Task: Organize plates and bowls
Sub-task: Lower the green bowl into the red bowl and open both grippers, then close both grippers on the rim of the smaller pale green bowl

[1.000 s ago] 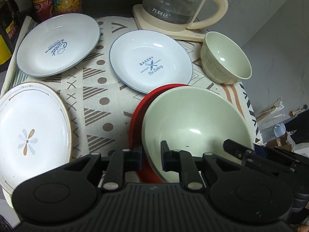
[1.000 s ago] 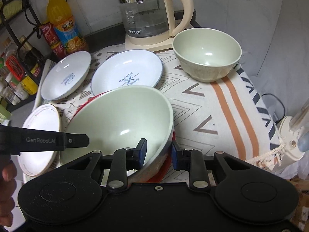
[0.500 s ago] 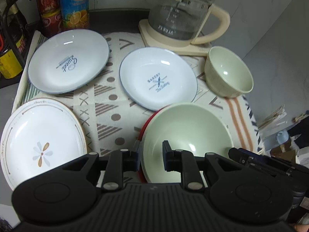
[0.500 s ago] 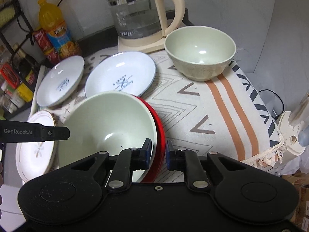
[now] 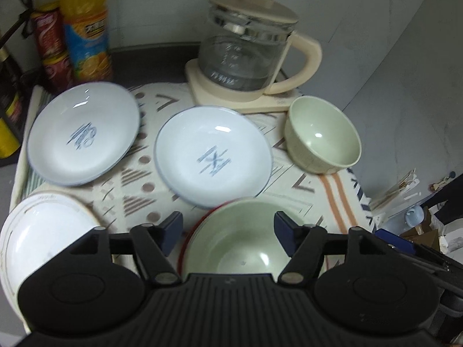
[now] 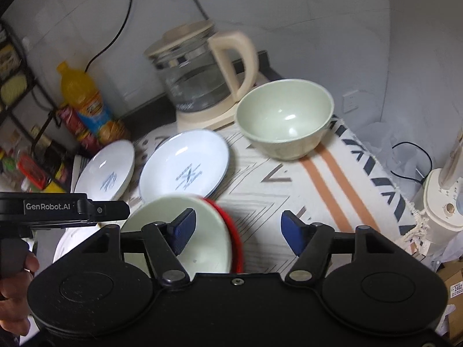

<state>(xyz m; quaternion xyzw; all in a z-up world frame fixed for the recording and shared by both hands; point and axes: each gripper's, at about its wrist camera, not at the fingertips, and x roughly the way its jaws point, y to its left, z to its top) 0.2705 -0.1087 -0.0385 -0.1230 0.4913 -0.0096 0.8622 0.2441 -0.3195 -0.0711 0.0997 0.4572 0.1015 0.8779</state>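
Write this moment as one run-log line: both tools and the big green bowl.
left tool: open, just opened, nothing gripped | right tool: open, just opened, nothing gripped | big green bowl: released, sits in red dish

- Bare patterned cloth on the surface [image 6: 332,190] at 3 o'clock of the large green bowl [image 6: 185,243], wide enough for a hand-held gripper to pass.
- Blocked at 12 o'clock by the blue-rimmed plate [image 5: 212,156], touching or just beside the bowl's red plate [image 6: 234,237].
- Small green bowl [image 5: 322,136] and glass kettle [image 5: 249,55] crowding the far right corner.
- Two more plates filling 9 to 11 o'clock, narrow cloth strips between.
- Bottles [image 5: 85,29] walling the far left edge.
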